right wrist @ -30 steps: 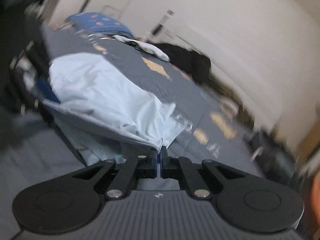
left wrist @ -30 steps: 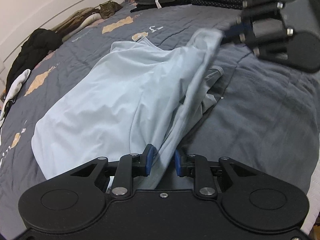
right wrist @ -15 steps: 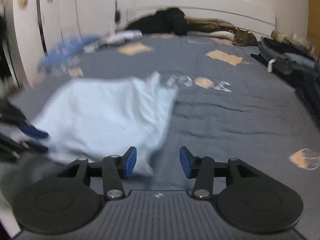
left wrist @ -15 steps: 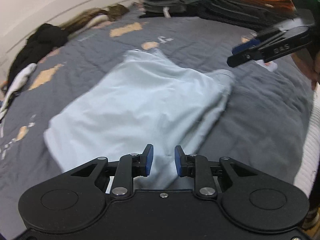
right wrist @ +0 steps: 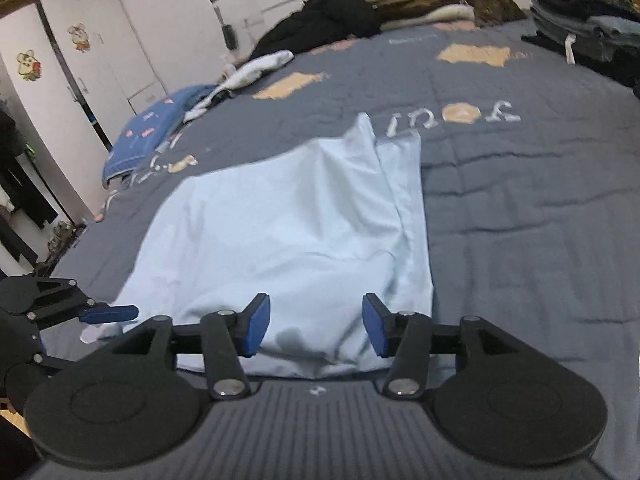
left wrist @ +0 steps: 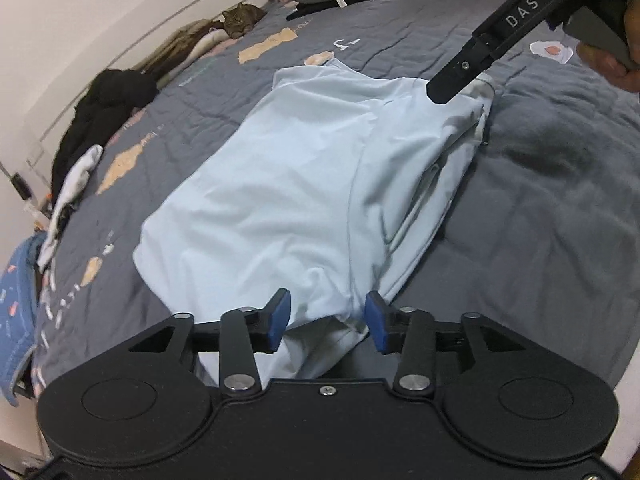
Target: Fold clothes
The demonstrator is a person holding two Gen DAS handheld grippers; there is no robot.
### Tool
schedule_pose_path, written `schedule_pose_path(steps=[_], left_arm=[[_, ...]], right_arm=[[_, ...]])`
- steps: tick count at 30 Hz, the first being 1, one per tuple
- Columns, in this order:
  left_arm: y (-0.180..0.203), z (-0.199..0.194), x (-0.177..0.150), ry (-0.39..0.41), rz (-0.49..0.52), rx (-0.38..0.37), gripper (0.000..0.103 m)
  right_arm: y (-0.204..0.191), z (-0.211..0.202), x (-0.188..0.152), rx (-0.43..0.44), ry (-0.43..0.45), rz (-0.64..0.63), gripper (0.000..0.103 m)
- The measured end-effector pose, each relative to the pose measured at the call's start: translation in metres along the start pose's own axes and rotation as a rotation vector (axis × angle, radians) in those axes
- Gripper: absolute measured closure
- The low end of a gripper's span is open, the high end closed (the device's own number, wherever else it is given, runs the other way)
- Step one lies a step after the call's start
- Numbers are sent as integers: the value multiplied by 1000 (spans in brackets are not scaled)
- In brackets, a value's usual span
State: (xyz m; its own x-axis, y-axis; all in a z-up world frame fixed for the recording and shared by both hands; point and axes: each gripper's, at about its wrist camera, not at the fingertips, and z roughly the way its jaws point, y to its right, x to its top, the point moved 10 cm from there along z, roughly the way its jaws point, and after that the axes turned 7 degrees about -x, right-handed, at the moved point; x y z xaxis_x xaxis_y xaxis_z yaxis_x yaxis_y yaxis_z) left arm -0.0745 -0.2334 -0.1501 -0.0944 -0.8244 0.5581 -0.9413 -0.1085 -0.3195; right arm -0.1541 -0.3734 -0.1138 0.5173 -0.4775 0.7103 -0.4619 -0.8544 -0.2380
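The left gripper (left wrist: pixel 326 318) has its jaws spread, with the near end of the pale blue shirt (left wrist: pixel 304 184) lying loose between the blue pads (left wrist: pixel 278 320) and gripped by neither. The right gripper (right wrist: pixel 316 330) is likewise spread, hovering over the opposite end of the same shirt (right wrist: pixel 280 240), and in the left wrist view its fingers reach down toward the far, collar-side corner.

The shirt lies partly folded near the middle of the bed (left wrist: pixel 540 200), one side doubled over and bunched in layers along its right-hand edge.

The likely trouble is in those layers. If either pair of jaws closes on only the top ply, lifting would peel the fold open rather than carry it. The fabric looks thin and slippery, so a shallow pinch could slide out. The quilted grey bedcover (right wrist: pixel 520 200) is soft too, and jaws pressed low might catch it along with the shirt.
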Motion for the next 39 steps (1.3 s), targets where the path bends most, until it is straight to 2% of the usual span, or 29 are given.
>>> schedule_pose_path(steps=[4,8,13,17,18,19,20,21,26,29,30,32,33,34,36,39], left_arm=[[-1,5,-6,-19,-10,0,61],[-2,5,-6,-21,-26,-5,61],[-3,5,-6,-20,-28,-2,61],[-4,4,-6,-18,-33,0,61],[-5,3,-7,-17,-36,2,61],[-7,3,-7,-16,-39,6,61],[-9,2,-7,-16,-41,9,61],[-10,2,-7,-16,-43,12,61],[-14,3,-10,-28,-34,32,61],[-10,2,-12,-29,-10,33,62],[-9,3,-13,-31,5,30,64],[-8,1,-14,-29,13,14,91],[-9,-2,-13,-21,6,7,93],[-11,-6,-12,-13,-2,-1,101],[-17,-12,-11,-3,-4,6,101],[-24,-15,-17,-33,-15,-1,101]], right_arm=[[-11,7,-5,-21,-12,-105,50],[-26,4,-14,-41,-1,-289,50],[-34,0,-20,-55,31,-423,50],[-34,9,-26,-91,21,-506,51],[-34,12,-28,-99,14,-531,53],[-34,15,-31,-108,9,-558,61],[-33,15,-29,-119,17,-564,89],[-32,13,-27,-129,28,-564,103],[-23,-4,-7,-174,116,-534,103],[-21,-15,0,-164,143,-515,103],[-20,-18,0,-164,146,-520,103],[-17,-21,0,-168,149,-515,103],[-16,-22,1,-170,150,-512,103],[-14,-25,3,-166,154,-500,103],[-12,-26,2,-163,149,-486,103],[-7,-14,-10,-151,79,-477,103]])
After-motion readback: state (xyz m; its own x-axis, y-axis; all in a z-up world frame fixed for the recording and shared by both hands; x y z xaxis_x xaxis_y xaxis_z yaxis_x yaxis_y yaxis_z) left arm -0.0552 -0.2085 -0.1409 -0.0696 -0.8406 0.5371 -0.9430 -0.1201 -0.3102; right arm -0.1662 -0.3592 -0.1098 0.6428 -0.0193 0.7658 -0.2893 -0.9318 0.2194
